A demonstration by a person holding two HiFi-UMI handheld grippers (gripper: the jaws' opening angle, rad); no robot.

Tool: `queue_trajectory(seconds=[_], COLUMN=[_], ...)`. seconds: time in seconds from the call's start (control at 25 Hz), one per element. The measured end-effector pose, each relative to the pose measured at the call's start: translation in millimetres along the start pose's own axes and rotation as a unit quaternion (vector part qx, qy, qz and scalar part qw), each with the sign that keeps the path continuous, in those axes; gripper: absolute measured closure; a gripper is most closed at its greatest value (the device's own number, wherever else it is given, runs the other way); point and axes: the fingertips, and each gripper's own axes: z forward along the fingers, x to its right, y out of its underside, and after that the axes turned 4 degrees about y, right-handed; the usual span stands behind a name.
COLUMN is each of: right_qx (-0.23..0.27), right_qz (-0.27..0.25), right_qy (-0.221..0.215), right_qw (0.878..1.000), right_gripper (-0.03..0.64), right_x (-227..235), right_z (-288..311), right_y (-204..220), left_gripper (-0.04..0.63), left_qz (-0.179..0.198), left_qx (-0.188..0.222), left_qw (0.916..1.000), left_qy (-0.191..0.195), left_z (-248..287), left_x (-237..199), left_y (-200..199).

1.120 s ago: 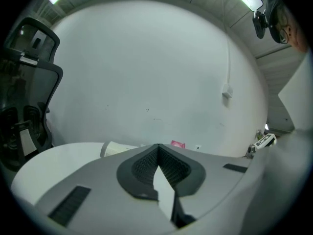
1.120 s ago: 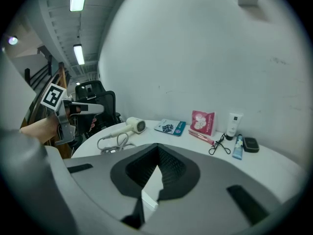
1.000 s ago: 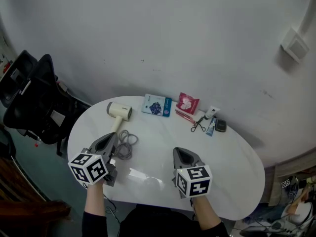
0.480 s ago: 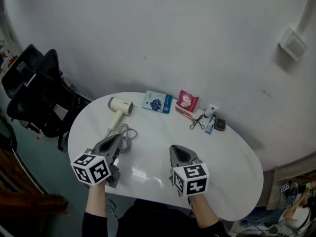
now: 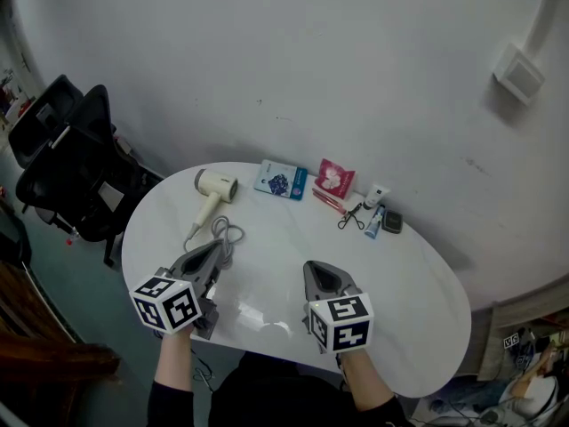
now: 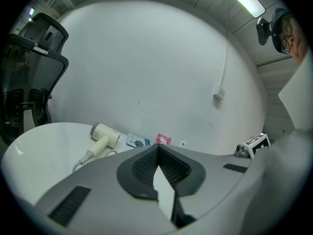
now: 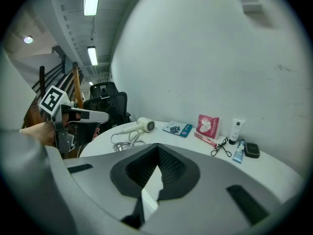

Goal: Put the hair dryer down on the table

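Now, left claw (image 5: 213, 245): jaws pressed together, nothing between them; you hold it over the surface (image 5: 418, 283) just beside the cord.
Right claw (image 5: 313, 269): jaws together as well, empty, near the surface's front edge.
Hair dryer (image 5: 214, 186): lying on the surface's far left, handle toward you, apart from your 2 claws.
Cord (image 5: 226, 235): loosely coiled between the dryer's handle and your left claw.

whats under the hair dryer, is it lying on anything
The hair dryer lies straight on the bare white table. Its cord is coiled off the handle end, not beneath it. The strip directly under its body is covered, so nothing thin there can be ruled out.
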Motion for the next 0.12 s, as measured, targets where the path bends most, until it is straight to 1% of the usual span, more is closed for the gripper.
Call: queue_trajectory(seconds=[0.12], right_qx=[0.0], right_qz=[-0.002], right_qy=[-0.001], right_qw=[1.0], right_gripper=[0.615], right_x=[-0.7], right_z=[-4.4], right_y=[4.1], left_gripper=[0.588], left_qz=[-0.004], left_qx=[-0.002], left_qw=[1.0], left_qy=[0.002], left_z=[-3.0], left_x=[4.4], left_y=[6.3])
